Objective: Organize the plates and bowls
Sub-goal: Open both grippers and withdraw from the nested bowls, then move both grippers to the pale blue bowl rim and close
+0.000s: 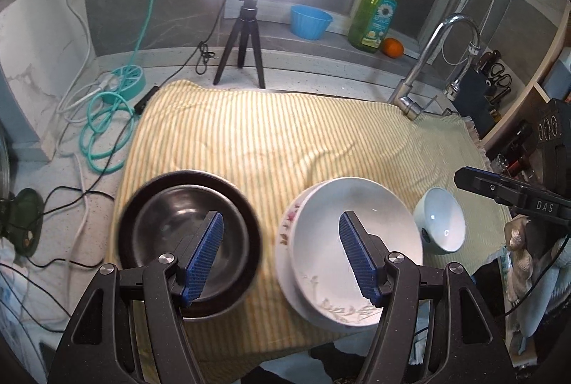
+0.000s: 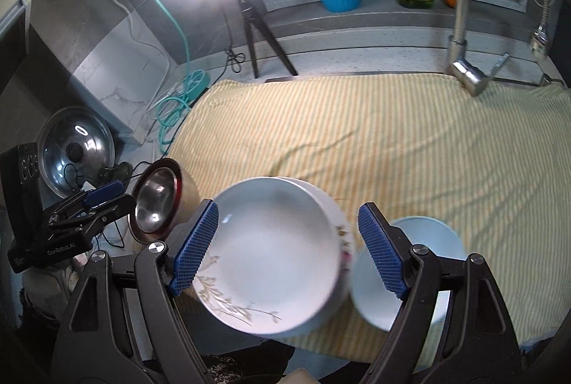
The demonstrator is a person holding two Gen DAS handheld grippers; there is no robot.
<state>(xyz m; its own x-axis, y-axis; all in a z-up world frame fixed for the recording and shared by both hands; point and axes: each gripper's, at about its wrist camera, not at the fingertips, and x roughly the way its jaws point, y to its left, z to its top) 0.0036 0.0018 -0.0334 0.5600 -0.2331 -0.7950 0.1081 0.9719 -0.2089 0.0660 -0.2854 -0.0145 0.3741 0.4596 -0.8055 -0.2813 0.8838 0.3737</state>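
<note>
On the striped cloth (image 1: 271, 141), a dark metal bowl (image 1: 189, 234) sits in a dark plate at the left. In the middle lies a stack of white flowered plates (image 1: 353, 241), and a pale blue bowl (image 1: 440, 220) is tipped on its side at the right. My left gripper (image 1: 282, 218) hovers open over the gap between the dark bowl and the white stack, holding nothing. Above the white plates (image 2: 274, 259) my right gripper (image 2: 289, 207) is open, with the blue bowl (image 2: 424, 262) behind its right finger. The metal bowl (image 2: 160, 202) and the left gripper (image 2: 103, 196) show at the left.
A ring light on a black tripod (image 1: 239, 38) stands behind the cloth. A blue cup (image 1: 308, 21), a green soap bottle (image 1: 374, 13) and an orange (image 1: 392, 47) line the back ledge. The faucet (image 1: 428, 62) rises at the back right. Teal cable (image 1: 103, 130) and a pot lid (image 2: 76, 152) lie to the left.
</note>
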